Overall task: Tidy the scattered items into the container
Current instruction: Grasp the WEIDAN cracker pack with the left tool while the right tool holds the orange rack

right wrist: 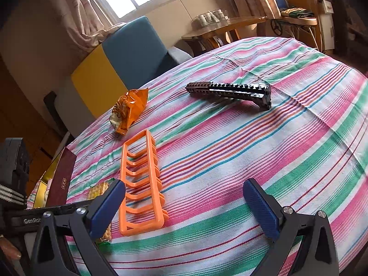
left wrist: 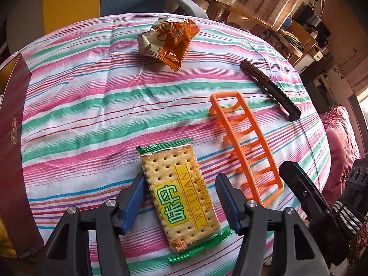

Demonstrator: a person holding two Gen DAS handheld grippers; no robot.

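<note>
Bare striped tablecloth (right wrist: 264, 161) lies open ahead of the right gripper (right wrist: 184, 207) — only the long orange plastic rack (right wrist: 140, 184) borders its left. Left gripper (left wrist: 181, 204) jaws straddle the clear-wrapped cracker packet (left wrist: 179, 195); dark red box wall (left wrist: 13, 138) blocks the far left edge.

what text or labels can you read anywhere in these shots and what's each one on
"WEIDAN": yellow band on the cracker packet, between the open left gripper pads.
"味丹": green patch on the same packet.
"GenRob", cut off: the bar beside the open right gripper.
Orange snack bag: script logo, too crumpled to read.
Dark red box: gold emblem, too small to read.
</note>
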